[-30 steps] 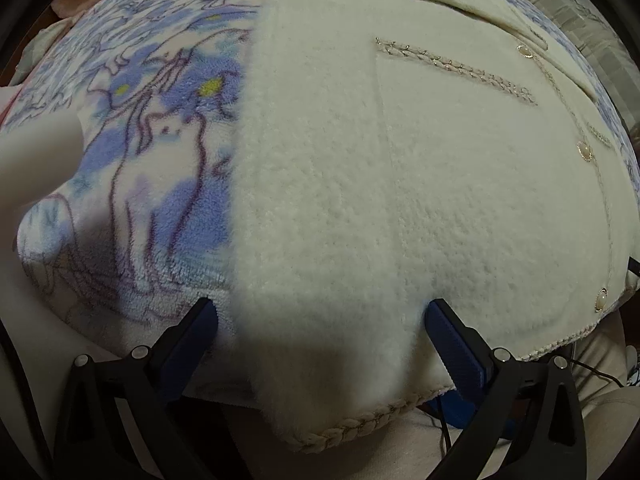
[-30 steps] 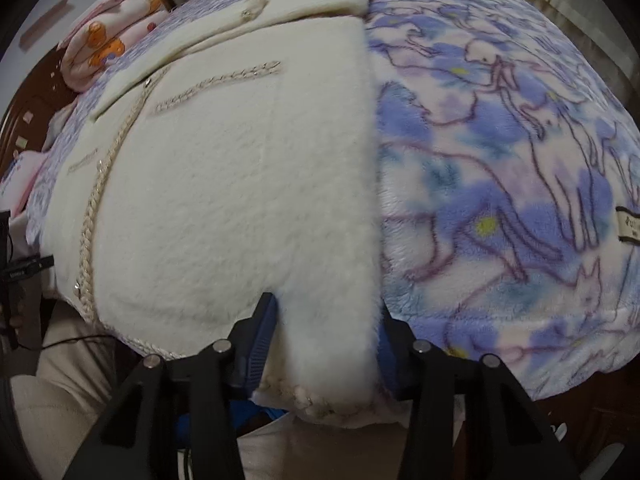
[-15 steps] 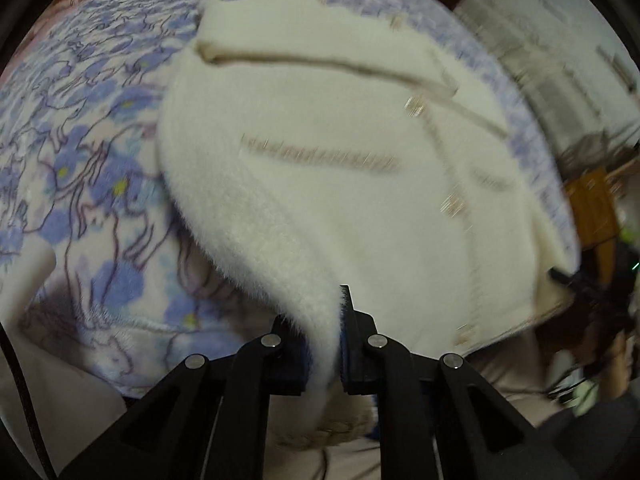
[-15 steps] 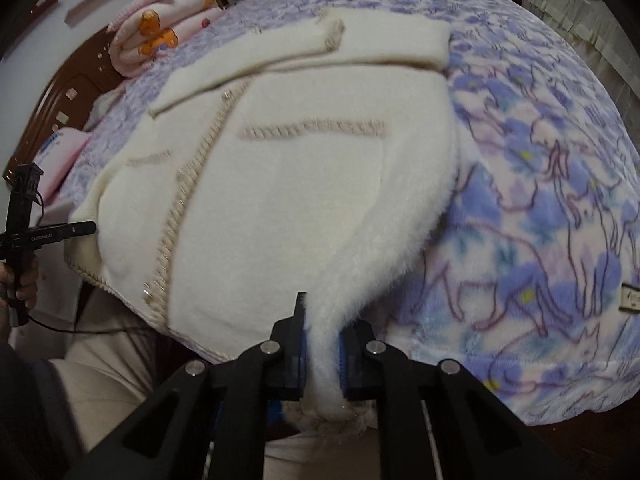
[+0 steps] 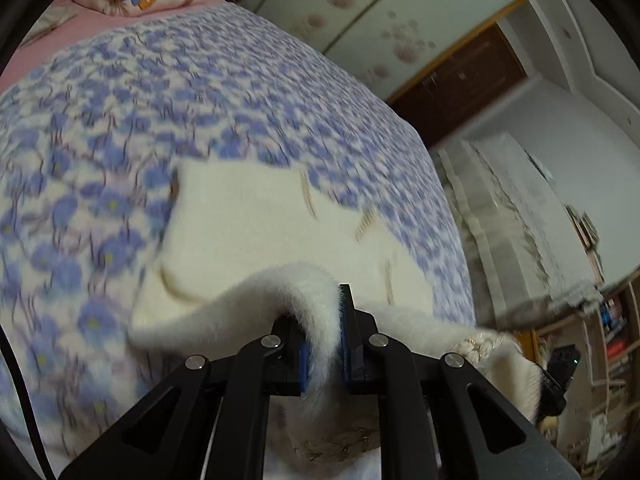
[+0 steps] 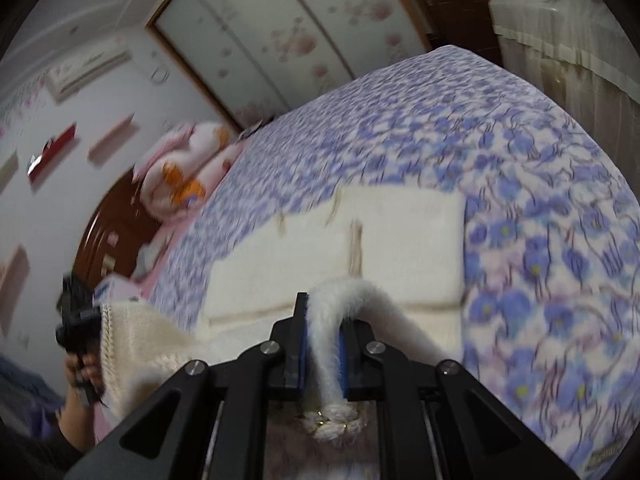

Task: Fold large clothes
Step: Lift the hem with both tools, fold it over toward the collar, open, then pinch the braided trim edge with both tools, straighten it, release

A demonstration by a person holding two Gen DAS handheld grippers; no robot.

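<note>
A cream fleece jacket (image 5: 256, 224) with braided trim lies on a bed, its upper part flat on the blanket. My left gripper (image 5: 323, 332) is shut on the jacket's hem, which is lifted off the bed and arches up between the blue pads. In the right wrist view the jacket (image 6: 400, 240) shows the same way, and my right gripper (image 6: 322, 340) is shut on the other hem corner, with the braided edge hanging below the fingers. The left gripper (image 6: 76, 320), held by a hand, appears at the left of that view with the lifted hem stretched toward it.
A blue-and-white animal-print blanket (image 5: 200, 92) covers the bed. Folded pink bedding (image 6: 180, 176) with orange figures sits by the dark wooden headboard (image 6: 116, 228). Flowered sliding doors (image 6: 280, 32) stand beyond the bed. A cloth-covered piece of furniture (image 5: 516, 216) and shelves stand beside it.
Both grippers closed on the jacket's hem and lifted it up off the bed, carrying it toward the collar. The views now look over the bed into the room.
</note>
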